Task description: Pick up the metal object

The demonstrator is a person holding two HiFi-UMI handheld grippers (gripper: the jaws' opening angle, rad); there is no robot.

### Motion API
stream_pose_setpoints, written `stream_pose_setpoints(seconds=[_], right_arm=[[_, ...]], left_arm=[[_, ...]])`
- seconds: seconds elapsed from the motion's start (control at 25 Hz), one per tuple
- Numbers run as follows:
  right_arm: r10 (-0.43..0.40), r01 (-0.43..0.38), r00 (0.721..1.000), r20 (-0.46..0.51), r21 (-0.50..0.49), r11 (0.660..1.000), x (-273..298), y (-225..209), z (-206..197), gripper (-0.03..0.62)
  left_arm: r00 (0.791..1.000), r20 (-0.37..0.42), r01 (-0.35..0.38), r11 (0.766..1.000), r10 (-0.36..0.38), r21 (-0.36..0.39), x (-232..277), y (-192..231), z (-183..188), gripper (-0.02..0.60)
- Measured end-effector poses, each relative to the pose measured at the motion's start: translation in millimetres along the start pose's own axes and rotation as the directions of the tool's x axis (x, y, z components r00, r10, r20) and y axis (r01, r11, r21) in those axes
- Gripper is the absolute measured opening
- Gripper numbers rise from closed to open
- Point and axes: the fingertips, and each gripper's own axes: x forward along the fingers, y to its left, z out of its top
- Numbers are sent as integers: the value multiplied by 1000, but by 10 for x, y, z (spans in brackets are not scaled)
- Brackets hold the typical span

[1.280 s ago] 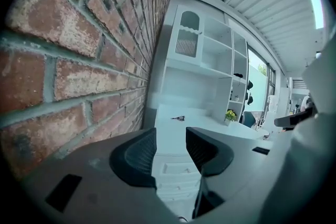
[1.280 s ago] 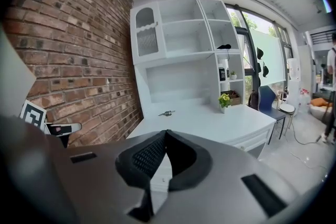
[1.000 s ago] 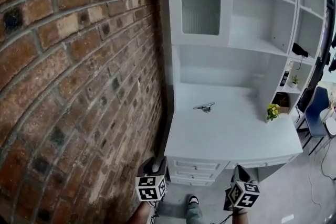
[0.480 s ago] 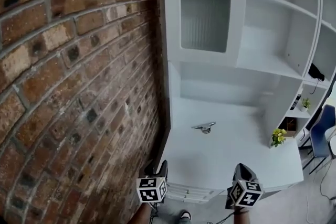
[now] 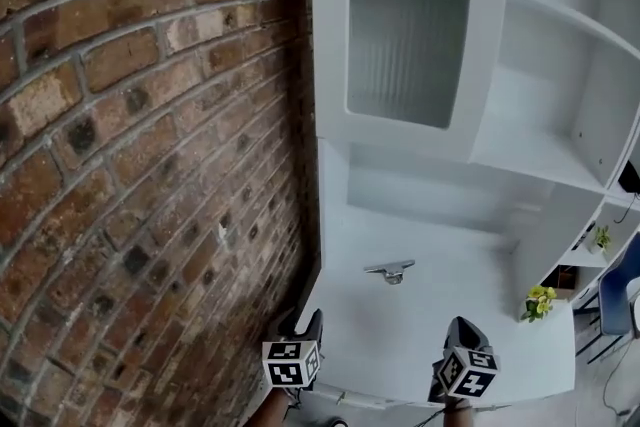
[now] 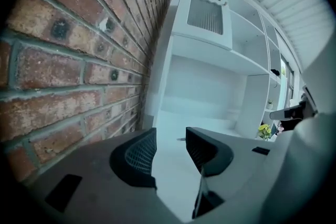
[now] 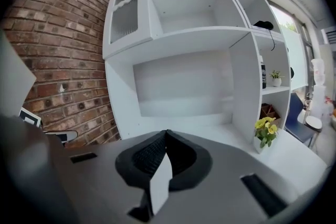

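Head view: the metal object (image 5: 390, 270) lies on the white desk (image 5: 440, 340), which stands against a brick wall (image 5: 150, 165). It is well ahead of the left gripper (image 5: 303, 323) and right gripper (image 5: 462, 327).
Left gripper view: jaws apart, nothing between them.
Right gripper view: jaws pressed together, empty; potted flowers (image 7: 265, 128) at right.

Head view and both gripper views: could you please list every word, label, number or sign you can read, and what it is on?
No readable text in any view.
Marker cubes on the left gripper and right gripper: black-and-white square patterns only, no letters.
Small dark item on the side shelf: too small to read.
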Motion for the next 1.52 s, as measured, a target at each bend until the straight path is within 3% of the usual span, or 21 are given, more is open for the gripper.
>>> stream_pose_setpoints(seconds=[0.56,1.08,1.32,1.52], right_arm=[[-70,72,997,-26,83,994,359,-413,-29,0],[-135,139,990,-48,103,985,315,-569,-135,0],[-155,161,986,-56,114,980,320,-652,-187,0],[-173,182,982,-79,128,975,328,-748,-300,0]], left_arm=[[992,-105,74,994,-66,78,650,-190,-22,176],[974,-162,185,971,-160,153,990,-436,1,176],[948,-239,270,930,-211,251,1219,-640,-102,176],[918,-316,348,870,-240,349,1444,-865,-262,176]])
